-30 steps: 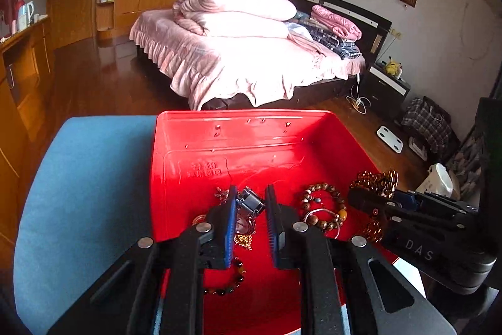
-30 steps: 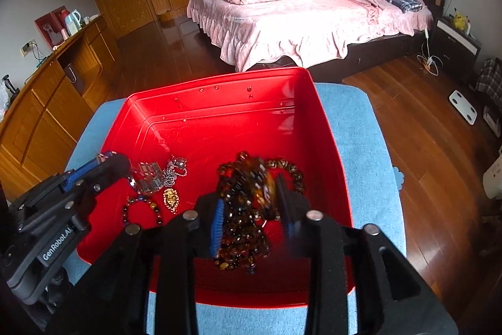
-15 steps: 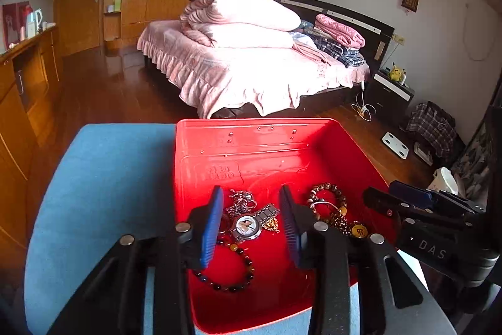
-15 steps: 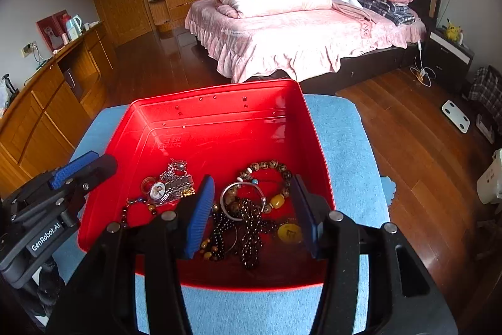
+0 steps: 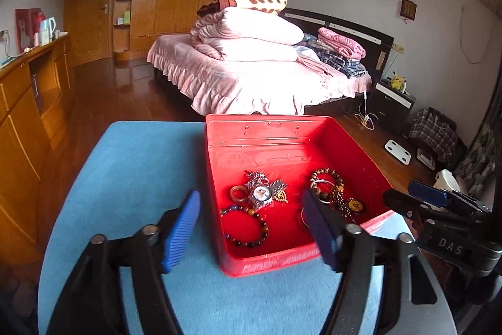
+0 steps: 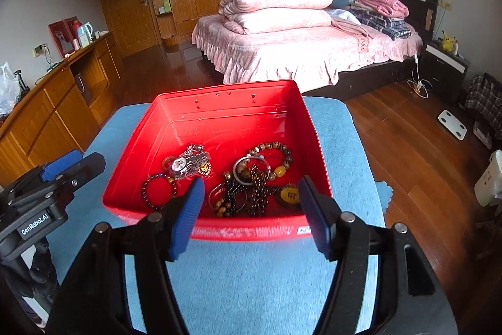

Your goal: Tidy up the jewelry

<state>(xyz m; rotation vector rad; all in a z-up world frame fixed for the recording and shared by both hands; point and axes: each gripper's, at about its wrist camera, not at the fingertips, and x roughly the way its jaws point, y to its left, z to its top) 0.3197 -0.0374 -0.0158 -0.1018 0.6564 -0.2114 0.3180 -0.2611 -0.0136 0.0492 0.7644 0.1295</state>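
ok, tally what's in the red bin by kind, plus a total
Red bin, only what can be told apart:
Watch: 1
Bead bracelets: 2 (dark one, brown one)
Silver bangle: 1
Yellow disc pendant: 1
Gold pendant: 1
Brown ring: 1
Tangled dark bead strands: count unclear
Total: 7 separable pieces, plus the tangle

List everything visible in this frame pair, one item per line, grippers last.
red tray: 1, red, on the blue surface
blue surface: 1, blue, under the tray
watch: 1, silver, tray's left half
dark bead bracelet: 1, dark, near the watch
brown bead bracelet: 1, brown, tray's right half
yellow pendant: 1, yellow, right front of tray
bed: 1, pink, background
left gripper: 1, black with blue pads, opening, empty
right gripper: 1, same, opening, empty
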